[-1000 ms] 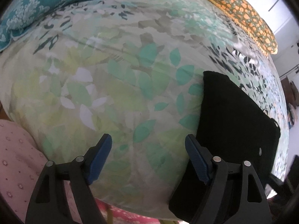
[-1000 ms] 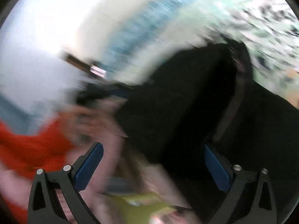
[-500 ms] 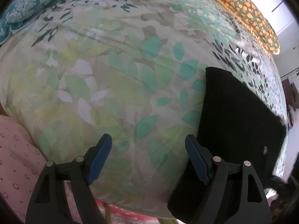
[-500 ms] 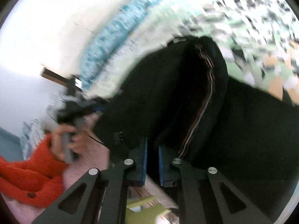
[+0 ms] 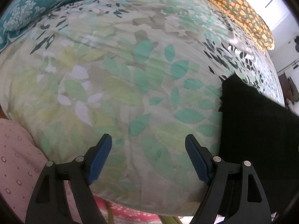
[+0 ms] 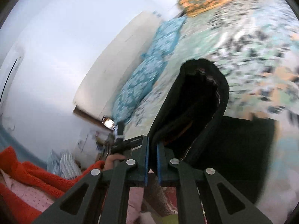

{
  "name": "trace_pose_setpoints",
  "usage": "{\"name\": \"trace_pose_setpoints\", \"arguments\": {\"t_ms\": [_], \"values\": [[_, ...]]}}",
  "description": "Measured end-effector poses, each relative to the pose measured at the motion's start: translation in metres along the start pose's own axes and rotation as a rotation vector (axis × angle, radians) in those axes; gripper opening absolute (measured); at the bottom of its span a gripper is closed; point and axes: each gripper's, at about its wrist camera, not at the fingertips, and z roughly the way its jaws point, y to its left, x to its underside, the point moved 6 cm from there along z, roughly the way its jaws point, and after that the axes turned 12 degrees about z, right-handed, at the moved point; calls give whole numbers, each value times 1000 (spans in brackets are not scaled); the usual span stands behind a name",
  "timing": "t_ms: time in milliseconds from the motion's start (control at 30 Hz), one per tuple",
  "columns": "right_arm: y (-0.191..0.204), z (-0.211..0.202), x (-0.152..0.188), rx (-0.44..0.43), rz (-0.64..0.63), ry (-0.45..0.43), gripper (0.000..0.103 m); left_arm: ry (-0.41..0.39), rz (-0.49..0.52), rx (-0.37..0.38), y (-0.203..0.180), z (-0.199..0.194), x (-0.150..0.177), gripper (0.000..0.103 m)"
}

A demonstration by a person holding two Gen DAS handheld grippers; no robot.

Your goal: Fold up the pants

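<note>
The black pants (image 5: 257, 130) lie on a leaf-print bedspread (image 5: 121, 78), at the right of the left wrist view. My left gripper (image 5: 148, 158) is open and empty over the bedspread, left of the pants. My right gripper (image 6: 151, 153) is shut on an edge of the black pants (image 6: 201, 100) and holds that part lifted in a curved fold above the rest of the cloth (image 6: 243, 145).
Teal patterned pillows (image 5: 33, 1) lie at the bed's far left. An orange-dotted pillow (image 5: 237, 7) lies at the far right. A white wall (image 6: 65, 37) stands beside the bed. The bed's near edge runs below my left gripper. An orange sleeve (image 6: 37, 175) shows at lower left.
My right gripper closed on the pants edge and lifted it up. In the left view the pants' near part rose and shifted right. The left gripper stayed open.
</note>
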Motion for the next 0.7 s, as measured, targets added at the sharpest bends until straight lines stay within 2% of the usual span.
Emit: {"name": "trace_pose_setpoints", "arguments": {"t_ms": [67,167,267,300,333,400,467,533,567,600,667,700], "values": [[-22,-13,-3,56,29,-37,8,2,9,-1,-2,1,0,82],[-84,-12,10,266,92,-31,9,14,19,-2,-4,4,0,82],[-130,2,24,508,131,38,33,19,37,-11,-7,4,2,82],[-133,-1,25,531,133,30,54,16,46,-19,-8,3,3,82],[-129,-10,21,531,120,-15,63,12,52,-25,-8,1,4,82],[-110,-28,13,491,88,-101,63,1,59,-37,-6,-4,5,82],[-91,-41,12,442,72,-141,63,-1,48,-33,-4,-5,6,82],[-75,-37,20,328,111,-74,63,3,39,-28,-3,-3,5,82],[-75,-35,27,306,146,-30,63,7,36,-27,-3,-2,5,82],[-76,-27,35,328,165,8,63,11,36,-26,-4,-1,5,82],[-84,-10,49,461,155,64,63,19,42,-22,-6,1,7,82],[-87,-2,50,495,131,80,63,21,49,-21,-8,1,7,82]]}}
